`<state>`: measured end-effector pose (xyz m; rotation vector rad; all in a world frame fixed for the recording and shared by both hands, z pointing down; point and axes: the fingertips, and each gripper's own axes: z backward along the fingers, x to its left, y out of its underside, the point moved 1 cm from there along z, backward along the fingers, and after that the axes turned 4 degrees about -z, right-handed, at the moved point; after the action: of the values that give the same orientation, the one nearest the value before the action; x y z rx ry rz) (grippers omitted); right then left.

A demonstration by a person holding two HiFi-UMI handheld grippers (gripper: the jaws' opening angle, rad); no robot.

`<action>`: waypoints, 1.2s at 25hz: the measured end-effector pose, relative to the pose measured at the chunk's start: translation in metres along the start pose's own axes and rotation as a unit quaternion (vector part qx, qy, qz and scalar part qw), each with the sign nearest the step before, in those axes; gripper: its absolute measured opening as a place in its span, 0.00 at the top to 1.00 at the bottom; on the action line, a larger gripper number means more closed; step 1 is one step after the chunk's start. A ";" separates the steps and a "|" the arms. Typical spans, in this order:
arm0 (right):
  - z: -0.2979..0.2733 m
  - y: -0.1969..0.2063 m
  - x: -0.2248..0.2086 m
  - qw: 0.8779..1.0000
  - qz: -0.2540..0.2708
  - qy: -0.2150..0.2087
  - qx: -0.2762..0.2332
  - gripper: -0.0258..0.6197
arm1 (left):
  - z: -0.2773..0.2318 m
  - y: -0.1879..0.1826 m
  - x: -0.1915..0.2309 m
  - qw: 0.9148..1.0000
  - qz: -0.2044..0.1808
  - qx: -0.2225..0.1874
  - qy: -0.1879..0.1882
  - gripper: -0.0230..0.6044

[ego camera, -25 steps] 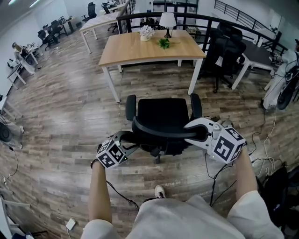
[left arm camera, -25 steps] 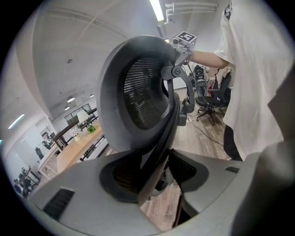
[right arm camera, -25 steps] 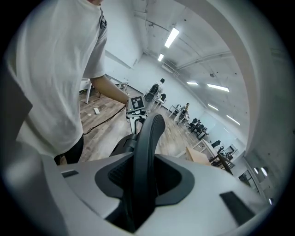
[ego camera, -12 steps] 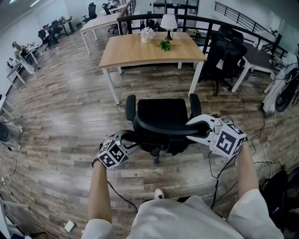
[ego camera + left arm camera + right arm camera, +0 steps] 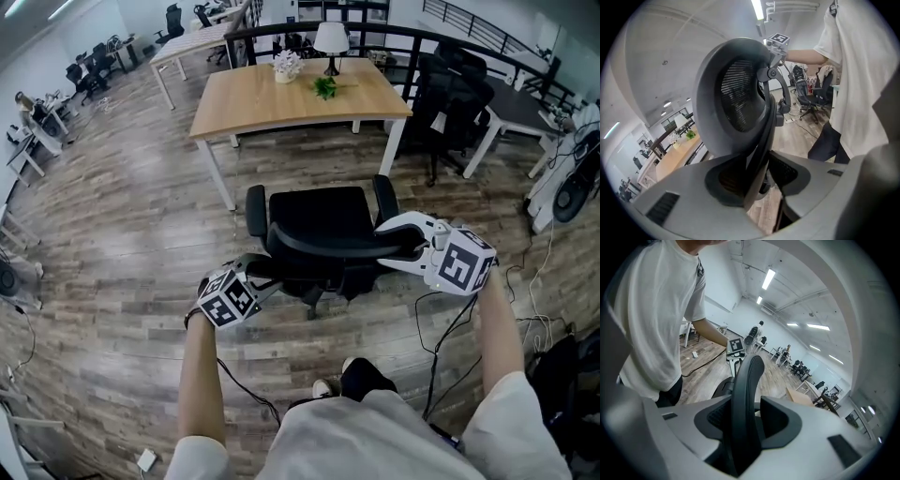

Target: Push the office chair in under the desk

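The black office chair (image 5: 323,223) stands on the wood floor a short way in front of the wooden desk (image 5: 253,101), seat toward it. My left gripper (image 5: 257,273) is at the left end of the curved backrest (image 5: 328,251). In the left gripper view the backrest's mesh edge (image 5: 757,154) runs between the jaws of that gripper (image 5: 757,172), which are closing, with floor showing on one side. My right gripper (image 5: 399,246) holds the backrest's right end. The rim (image 5: 746,394) fills the gap of that gripper (image 5: 747,418) as its jaws are opening.
A lamp (image 5: 330,38), a white flower pot (image 5: 286,64) and a small green plant (image 5: 325,87) stand on the desk. Black chairs (image 5: 455,94) and a white table (image 5: 514,111) are at the right. Cables (image 5: 441,323) trail on the floor by my feet.
The chair has rolled forward toward the desk with both grippers following on the backrest. The person has stepped forward, a dark shoe now showing below the chair.
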<state>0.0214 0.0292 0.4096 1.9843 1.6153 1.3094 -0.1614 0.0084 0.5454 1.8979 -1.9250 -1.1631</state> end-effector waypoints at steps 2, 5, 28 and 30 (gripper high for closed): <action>-0.002 0.004 -0.010 1.000 0.001 -0.001 -0.007 0.67 | -0.005 -0.001 0.008 1.000 -0.003 0.006 0.006 0.65; -0.006 0.012 -0.025 1.000 -0.002 -0.007 -0.004 0.66 | -0.012 0.001 0.021 1.000 -0.006 0.009 0.003 0.65; -0.057 0.060 -0.156 1.000 0.019 -0.007 -0.015 0.66 | -0.066 0.025 0.151 0.998 -0.026 0.010 0.052 0.69; -0.062 0.067 -0.170 1.000 0.019 -0.009 -0.013 0.66 | -0.074 0.027 0.166 0.998 -0.023 0.009 0.056 0.69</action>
<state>0.0215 -0.1641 0.4101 2.0143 1.5519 1.3156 -0.1612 -0.1753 0.5495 1.9813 -1.8501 -1.0306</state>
